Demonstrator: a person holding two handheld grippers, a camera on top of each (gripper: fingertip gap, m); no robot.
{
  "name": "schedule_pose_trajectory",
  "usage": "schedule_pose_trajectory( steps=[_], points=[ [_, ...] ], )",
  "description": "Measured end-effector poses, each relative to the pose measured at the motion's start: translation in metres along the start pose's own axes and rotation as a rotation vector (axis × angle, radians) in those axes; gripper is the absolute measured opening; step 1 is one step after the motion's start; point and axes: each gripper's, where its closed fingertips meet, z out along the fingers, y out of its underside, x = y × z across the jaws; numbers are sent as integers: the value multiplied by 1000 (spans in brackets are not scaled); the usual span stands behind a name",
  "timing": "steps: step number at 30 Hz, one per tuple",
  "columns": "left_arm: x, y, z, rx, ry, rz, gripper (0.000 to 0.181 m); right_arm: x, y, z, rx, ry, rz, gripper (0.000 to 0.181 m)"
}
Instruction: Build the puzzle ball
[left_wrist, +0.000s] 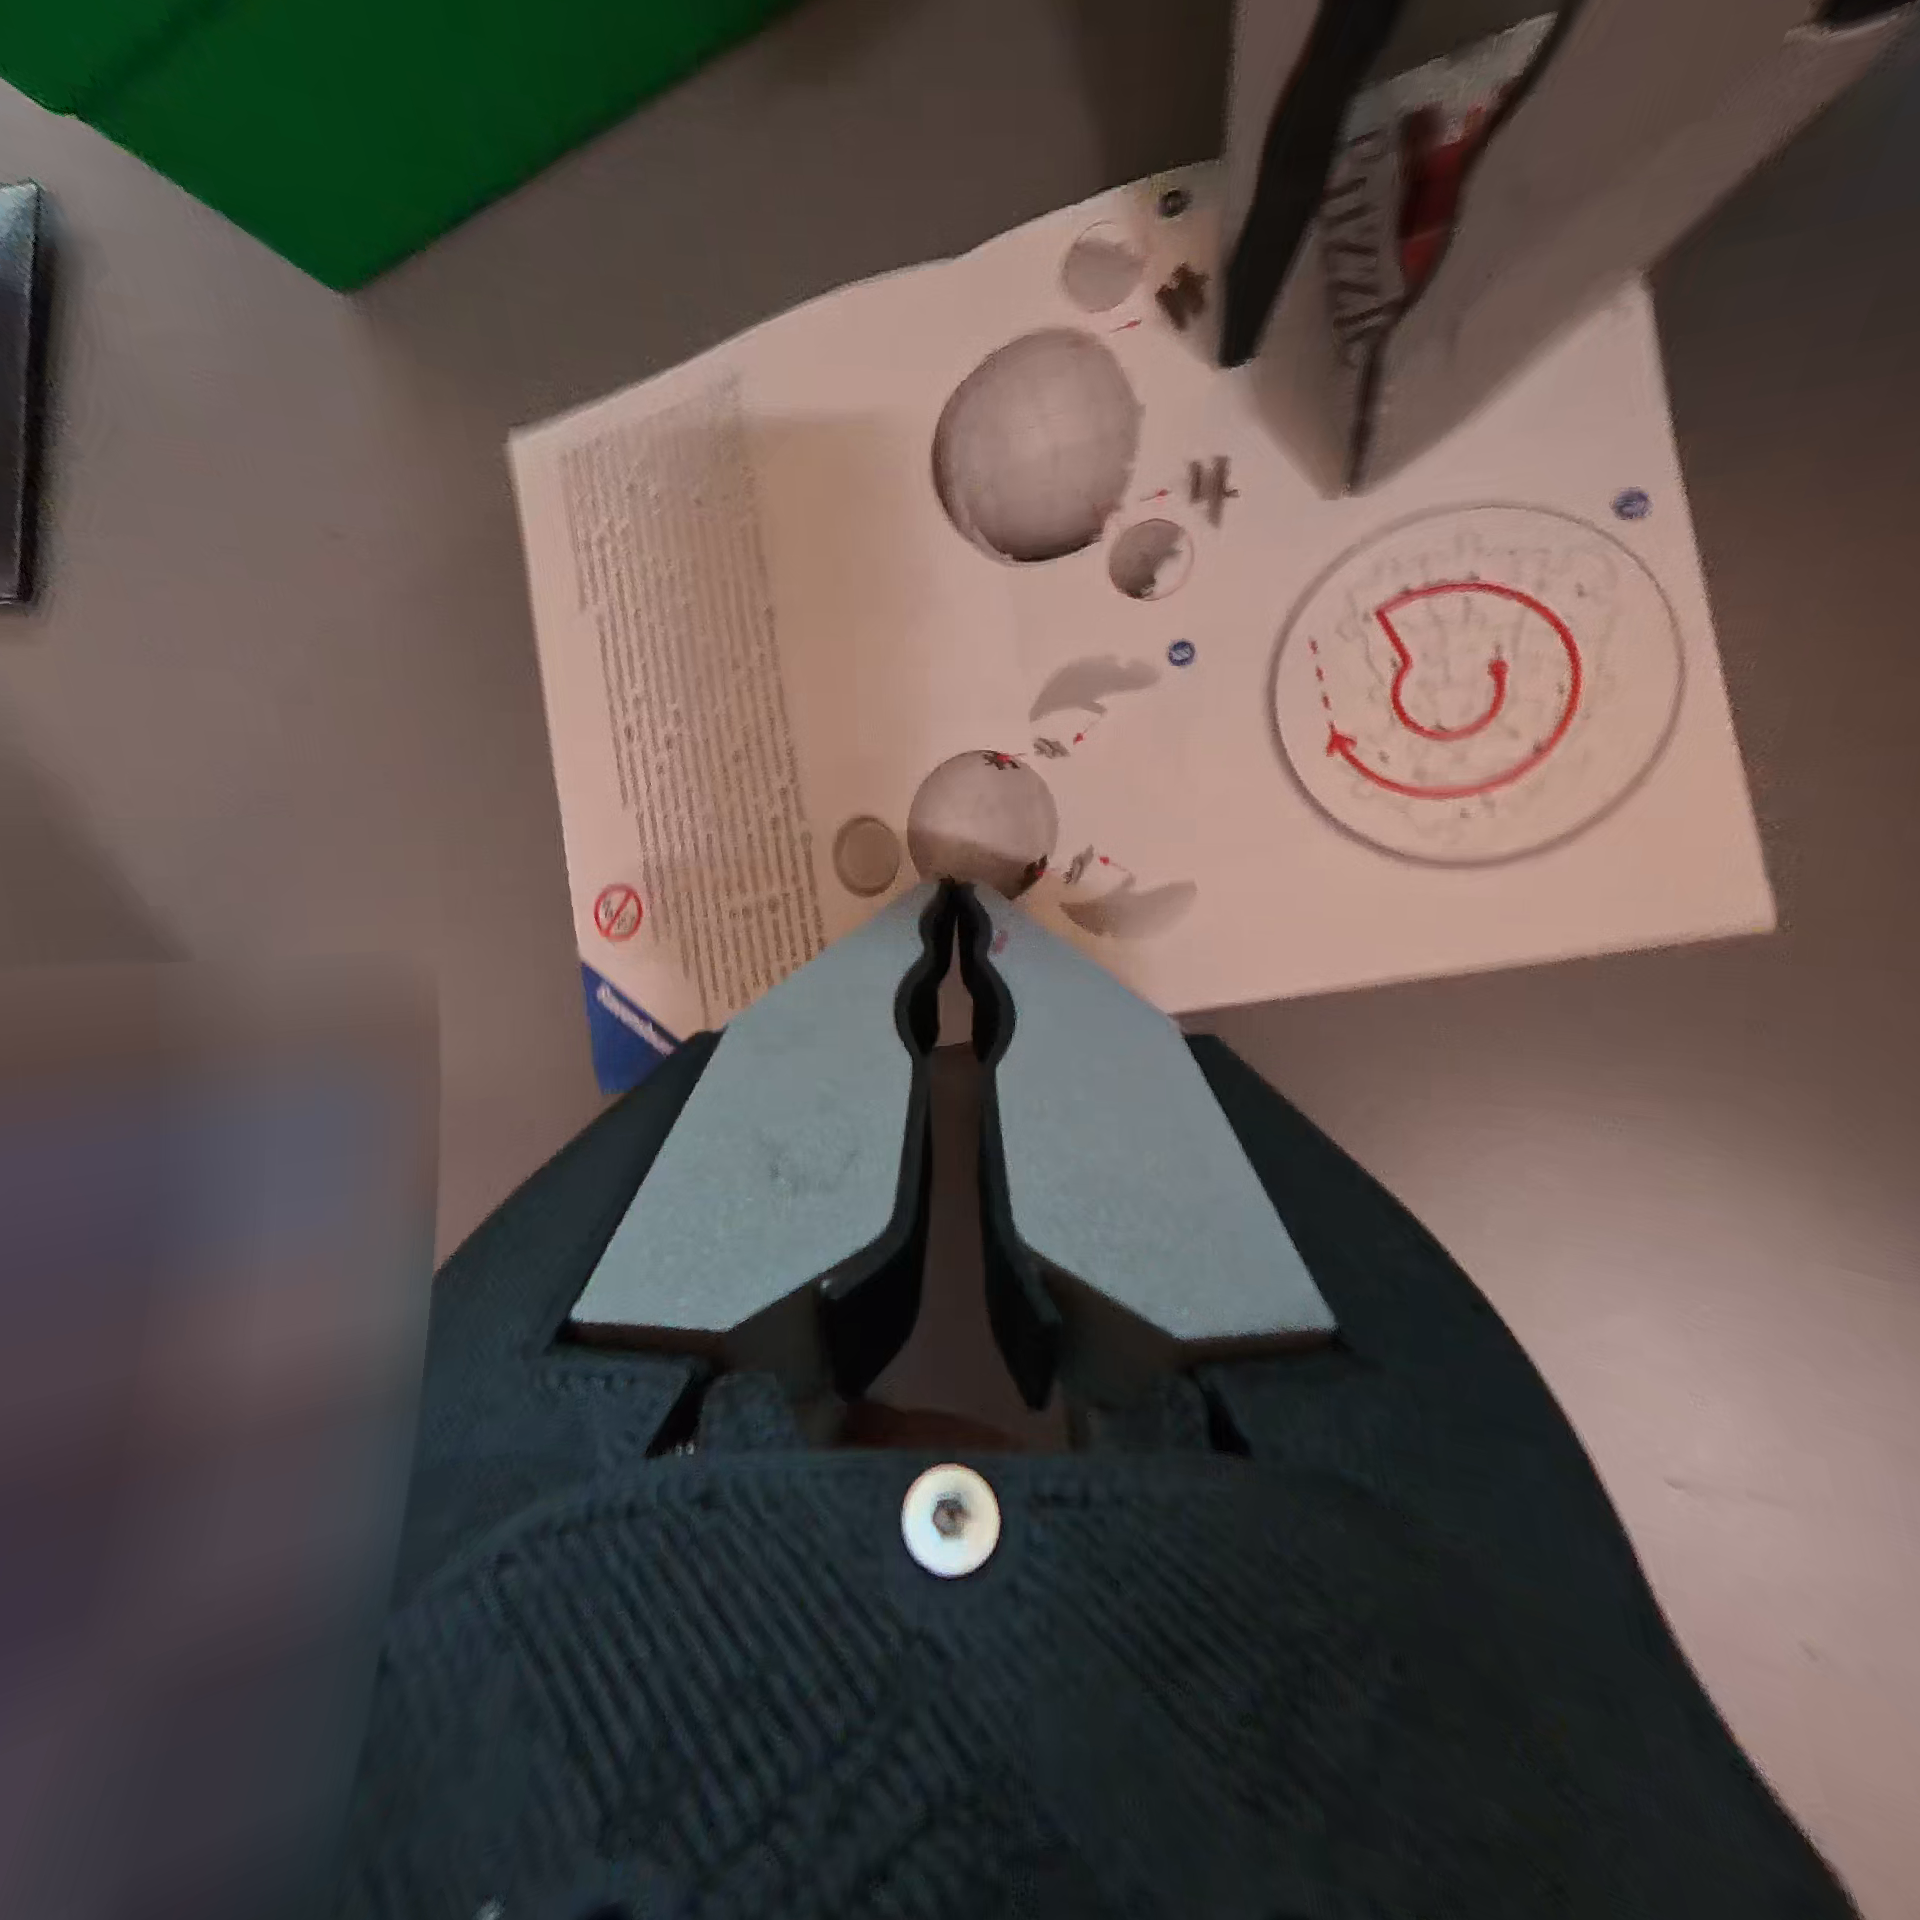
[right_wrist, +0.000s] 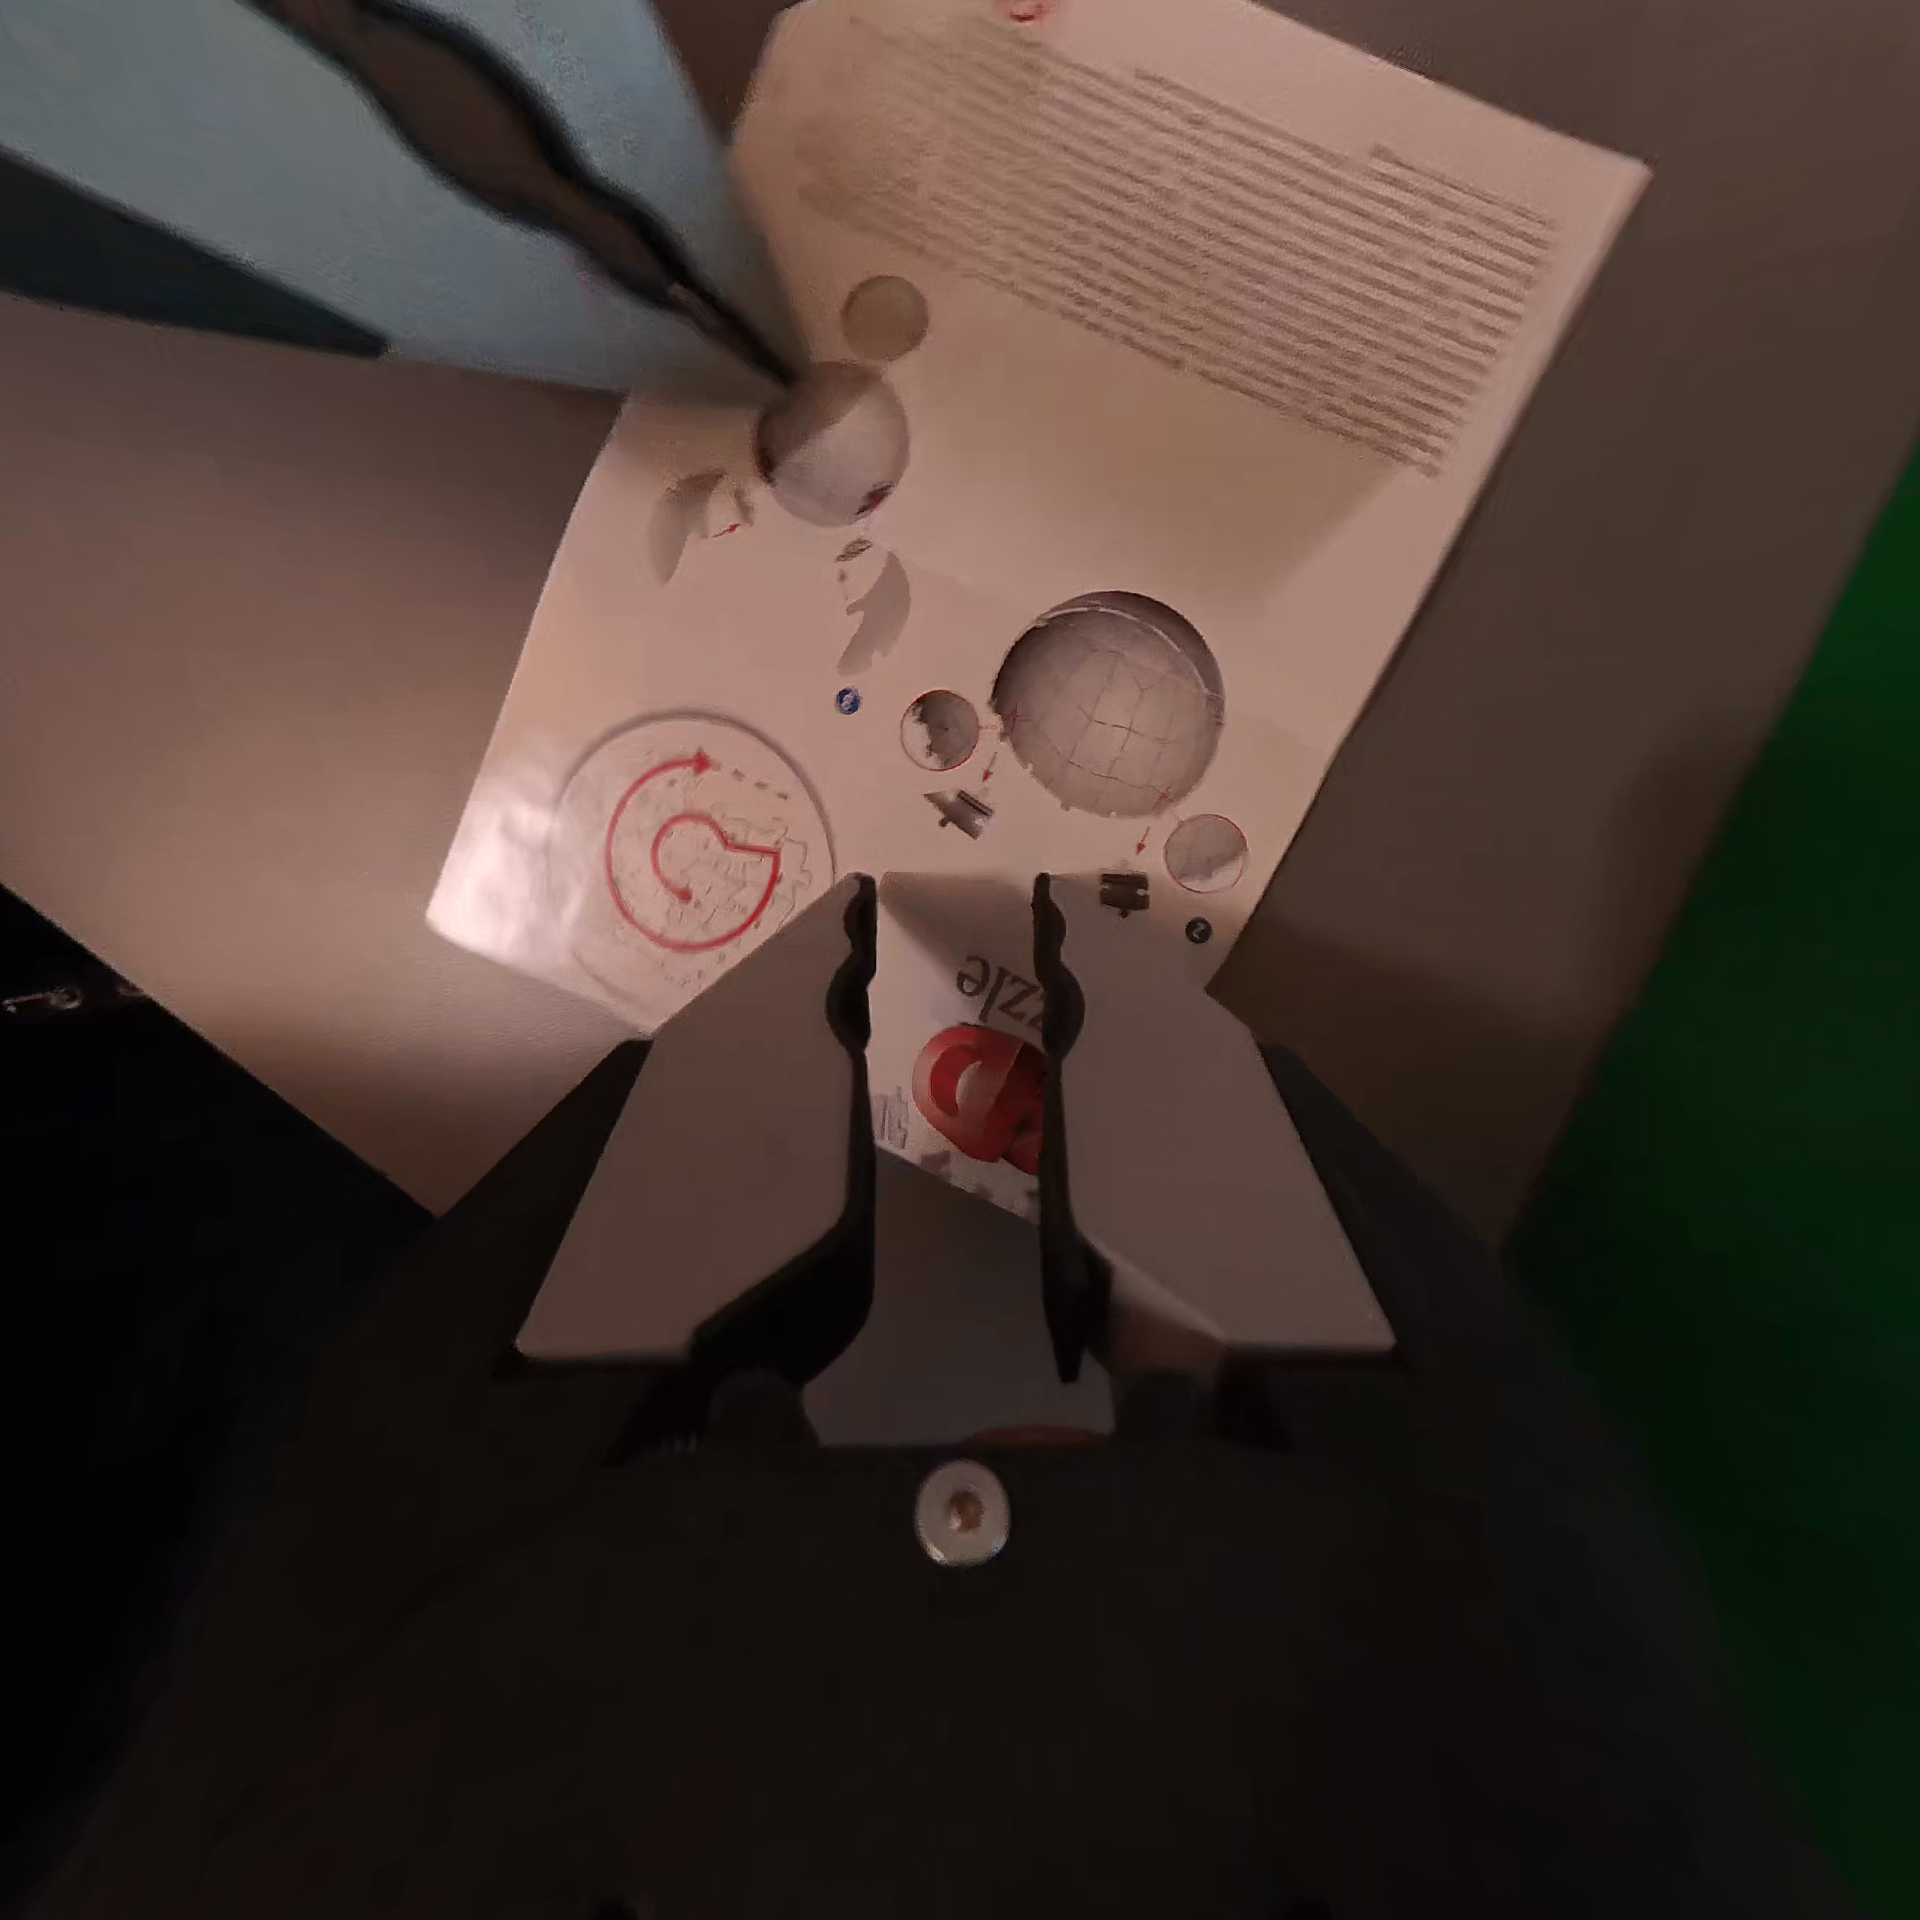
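Note:
A white instruction sheet (left_wrist: 883, 623) with printed ball diagrams and a red spiral arrow lies on the brown table; it also shows in the right wrist view (right_wrist: 1039, 499). My left gripper (left_wrist: 948, 896) is shut, its tips down at the sheet by a small printed ball; the right wrist view (right_wrist: 774, 379) shows the same. My right gripper (right_wrist: 953, 894) stands with its jaws apart over the sheet's near edge. A raised flap of the sheet with red print (right_wrist: 956, 956) stands between its fingers; the left wrist view shows that flap (left_wrist: 1382, 239) too. No puzzle pieces are in view.
A green object (left_wrist: 364, 125) lies beyond the sheet and shows at the right in the right wrist view (right_wrist: 1766, 831). A dark object (left_wrist: 21, 395) sits at the left edge. The brown table (left_wrist: 312, 675) surrounds the sheet. My hands' fingertips stand some 10 cm from each other. Both grippers' tips are roughly 20 cm from the green object (left_wrist: 364, 125).

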Motion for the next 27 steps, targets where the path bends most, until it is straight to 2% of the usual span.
schedule_pose_trajectory(
  steps=[6, 9, 12, 16, 20, 22, 27],
  points=[
    [46, -4, -13, -3, 129, -17, 0, 24, -18, 9, -16, 22, -26, 22],
    [75, -19, -12, 49, 248, -70, 0, 25, -40, 20, -8, -26, -55, 18],
    [87, -37, -5, 91, 295, -121, 0, 22, -61, 31, -10, -80, -94, 15],
    [80, -40, -5, 81, 253, -110, 0, 27, -76, 33, -25, -80, -100, 26],
    [64, -32, -39, 150, 226, -160, 0, 32, -93, 11, 123, -81, -63, 26],
    [52, -19, -57, 185, 195, -202, 1, 34, -93, 5, 172, -94, 1, 27],
    [29, 26, -83, 223, 121, -316, 1, 42, -73, 12, 135, -17, 69, 30]
  ],
)
